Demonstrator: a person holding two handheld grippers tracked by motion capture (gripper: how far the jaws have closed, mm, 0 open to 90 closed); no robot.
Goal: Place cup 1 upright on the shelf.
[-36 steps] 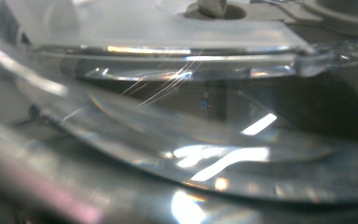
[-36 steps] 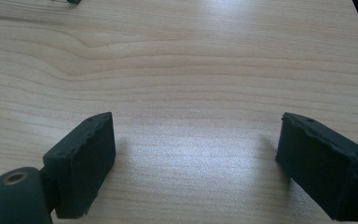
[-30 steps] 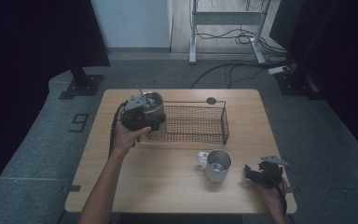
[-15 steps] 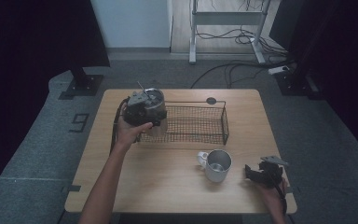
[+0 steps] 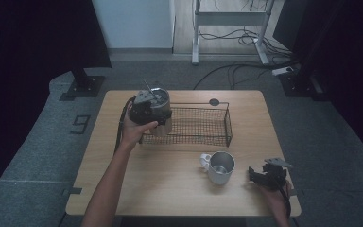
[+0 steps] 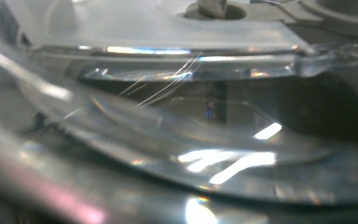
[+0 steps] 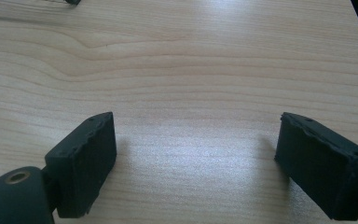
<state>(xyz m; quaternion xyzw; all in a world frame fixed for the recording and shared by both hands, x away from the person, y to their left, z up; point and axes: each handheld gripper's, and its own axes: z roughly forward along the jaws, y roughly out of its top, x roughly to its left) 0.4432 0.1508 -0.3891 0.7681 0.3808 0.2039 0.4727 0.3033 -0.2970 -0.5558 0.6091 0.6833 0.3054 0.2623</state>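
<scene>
At centre-left of the high view, the left gripper (image 5: 147,109) was up against a metal cup with a clear lid (image 5: 159,109) over the left end of the black wire basket (image 5: 203,124); cannot tell how its jaws stood. The left gripper view was just a blurred close-up of that lid (image 6: 177,93). At lower right, the right gripper (image 5: 264,176) rested on the wooden table (image 5: 160,189), jaws spread wide with nothing between. A steel mug (image 5: 219,166) stood just left of it, apart.
</scene>
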